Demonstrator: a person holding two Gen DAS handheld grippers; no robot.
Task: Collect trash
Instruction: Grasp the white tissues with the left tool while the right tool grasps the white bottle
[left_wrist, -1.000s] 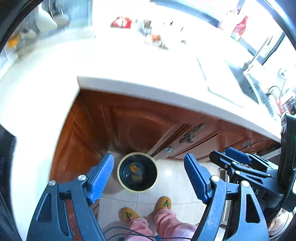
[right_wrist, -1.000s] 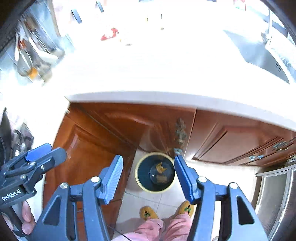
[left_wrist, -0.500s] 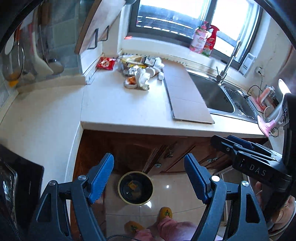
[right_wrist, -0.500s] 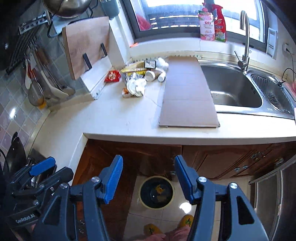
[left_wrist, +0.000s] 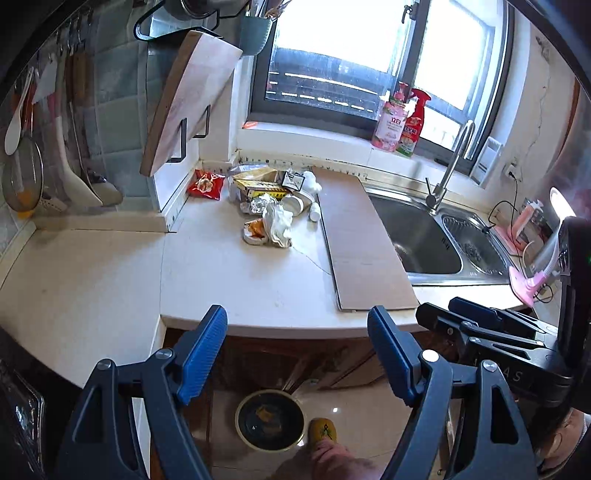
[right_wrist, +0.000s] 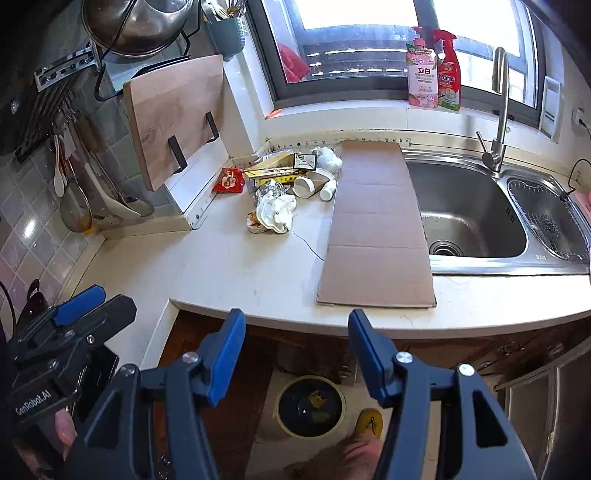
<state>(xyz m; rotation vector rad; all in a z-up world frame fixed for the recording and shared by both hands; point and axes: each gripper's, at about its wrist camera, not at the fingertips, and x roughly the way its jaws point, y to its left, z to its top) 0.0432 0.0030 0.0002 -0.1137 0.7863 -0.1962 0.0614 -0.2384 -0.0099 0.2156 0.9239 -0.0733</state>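
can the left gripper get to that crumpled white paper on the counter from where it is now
Probably yes. The left gripper is open and empty, and bare counter lies between it and the crumpled white paper; the cardboard sheet sits off to one side.

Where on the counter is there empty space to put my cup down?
The near counter is bare between the trash pile, the cardboard sheet and the front edge. The back corner is crowded with trash, and the cardboard reaches to the sink.

Home kitchen: steel sink, faucet, cutting board, probably ladles hanging.
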